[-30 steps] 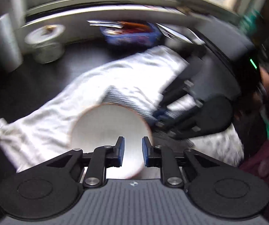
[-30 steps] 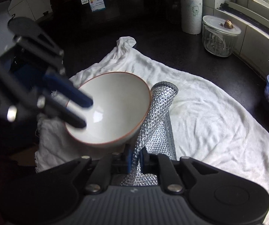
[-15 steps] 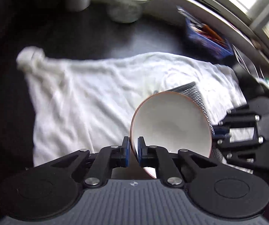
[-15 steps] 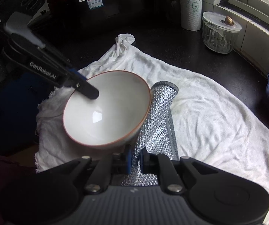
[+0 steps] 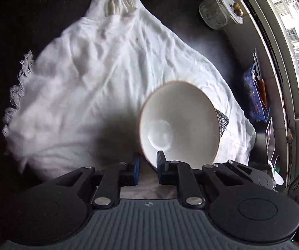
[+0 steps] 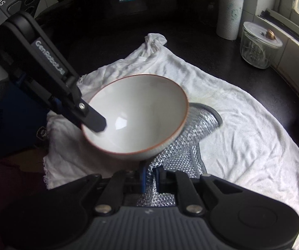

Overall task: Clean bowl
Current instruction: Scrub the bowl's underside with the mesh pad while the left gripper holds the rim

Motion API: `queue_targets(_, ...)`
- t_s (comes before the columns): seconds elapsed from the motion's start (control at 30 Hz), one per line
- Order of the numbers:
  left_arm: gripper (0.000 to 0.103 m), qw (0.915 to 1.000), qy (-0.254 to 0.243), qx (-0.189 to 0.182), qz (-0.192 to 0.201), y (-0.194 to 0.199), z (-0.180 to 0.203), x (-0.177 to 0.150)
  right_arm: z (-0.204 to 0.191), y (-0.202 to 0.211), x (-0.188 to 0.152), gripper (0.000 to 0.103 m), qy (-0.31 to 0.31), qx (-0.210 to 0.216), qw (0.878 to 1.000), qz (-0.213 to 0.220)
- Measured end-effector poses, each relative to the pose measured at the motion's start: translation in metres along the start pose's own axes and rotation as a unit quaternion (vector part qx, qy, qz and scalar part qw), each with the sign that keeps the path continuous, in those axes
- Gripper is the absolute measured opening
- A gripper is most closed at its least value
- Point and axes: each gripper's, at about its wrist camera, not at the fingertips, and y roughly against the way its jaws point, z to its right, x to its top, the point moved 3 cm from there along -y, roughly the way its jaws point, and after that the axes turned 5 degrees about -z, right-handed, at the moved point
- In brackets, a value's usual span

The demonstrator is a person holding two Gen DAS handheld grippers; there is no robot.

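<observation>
- Left gripper (image 5: pixel 147 164) is clamped on the rim of the white bowl (image 5: pixel 178 123), one finger inside the wall, one outside. Its jaws have just been opening a little, with the rim between them; the bowl stays gripped in both views.
- Bowl hangs tilted above the white cloth (image 5: pixel 99 79) spread on the dark counter (image 6: pixel 222 58), mouth turned toward the left wrist camera.
- Right gripper (image 6: pixel 151 177) is clenched on a silvery mesh scrubbing cloth (image 6: pixel 182 145), which runs up beside and under the bowl's outer wall; contact probable, not certain.
- Inside of the bowl looks clean and glossy; no residue visible.
- Risk: single-edge pinch on a glazed rim. Any further slackening, or scrubbing force pushing sideways, could let the bowl pivot or slip onto the cloth.
- Risk: the mesh cloth may pull out of the narrow pinch if it snags on the rim.
- Glass jar (image 6: pixel 257 45) and paper towel roll (image 6: pixel 229 12) stand well apart, so collision is unlikely.
</observation>
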Motion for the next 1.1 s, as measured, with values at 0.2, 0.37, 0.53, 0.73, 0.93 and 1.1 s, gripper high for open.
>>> queue_targets(0.2, 0.019, 0.9947, -0.099, 0.030, 0.000, 0.005, 0.015, 0.009, 0.012, 0.005, -0.004, 0.015, -0.001, -0.012, 1.000, -0.001)
queue_targets(0.37, 0.020, 0.9840, -0.170, 0.052, 0.010, 0.003, 0.018, 0.037, 0.027, 0.014, 0.002, 0.015, 0.016, -0.034, 0.999, 0.006)
queue_targets(0.53, 0.016, 0.9793, -0.200, 0.031, 0.010, -0.002, 0.021, 0.052, 0.023, 0.012, 0.008, 0.015, 0.055, -0.052, 0.997, -0.004)
queue_targets(0.73, 0.016, 0.9901, -0.138, 0.020, 0.016, 0.000, 0.011, 0.034, 0.000, 0.000, 0.002, 0.015, 0.102, -0.058, 0.993, -0.028)
queue_targets(0.93, 0.016, 0.9950, -0.097, 0.011, 0.022, -0.002, 0.006, 0.012, -0.011, -0.002, -0.001, 0.016, 0.095, -0.061, 0.993, -0.027)
queue_targets(1.1, 0.016, 0.9974, -0.069, 0.008, 0.016, -0.003, 0.002, 0.004, -0.017, -0.002, 0.000, 0.016, 0.110, -0.058, 0.992, -0.028)
